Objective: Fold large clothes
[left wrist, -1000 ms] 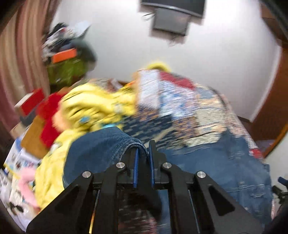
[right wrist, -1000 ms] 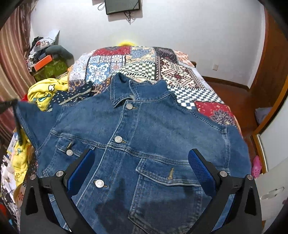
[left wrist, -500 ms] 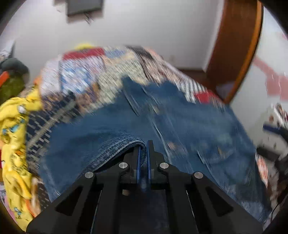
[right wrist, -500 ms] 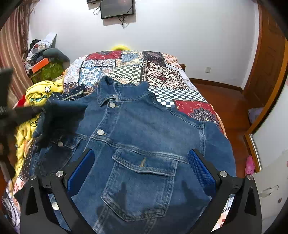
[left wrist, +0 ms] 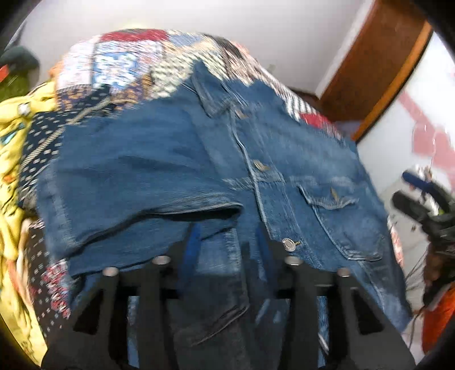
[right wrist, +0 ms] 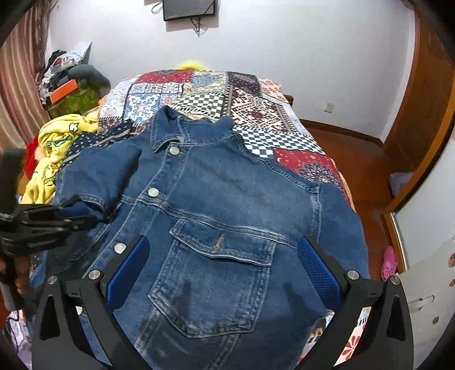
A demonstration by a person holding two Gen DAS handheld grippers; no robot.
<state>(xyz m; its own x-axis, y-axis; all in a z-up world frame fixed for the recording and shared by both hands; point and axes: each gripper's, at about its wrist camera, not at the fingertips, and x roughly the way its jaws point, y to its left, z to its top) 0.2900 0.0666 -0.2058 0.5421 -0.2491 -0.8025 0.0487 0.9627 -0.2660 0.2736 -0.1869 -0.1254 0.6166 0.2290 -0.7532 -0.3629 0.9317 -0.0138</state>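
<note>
Letting the sleeve go.
My left gripper (left wrist: 227,242) opens over the folded sleeve (right wrist: 96,176); my right gripper (right wrist: 221,273), wide and empty, hovers nearer the denim jacket (right wrist: 227,199)'s unfolded side.

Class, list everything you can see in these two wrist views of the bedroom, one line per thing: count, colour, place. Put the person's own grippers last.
denim jacket: one, blue, spread front-up on the bed, one sleeve folded across its front
patchwork bedspread: one, multicoloured, under the jacket
yellow cartoon-print fabric: one heap, beside the jacket
wall screen: one, black, above the bed
pink clog: one, on the floor
left gripper: one, black with blue pads, jaws opening at the sleeve cuff
right gripper: one, black with blue pads, open over the jacket
</note>
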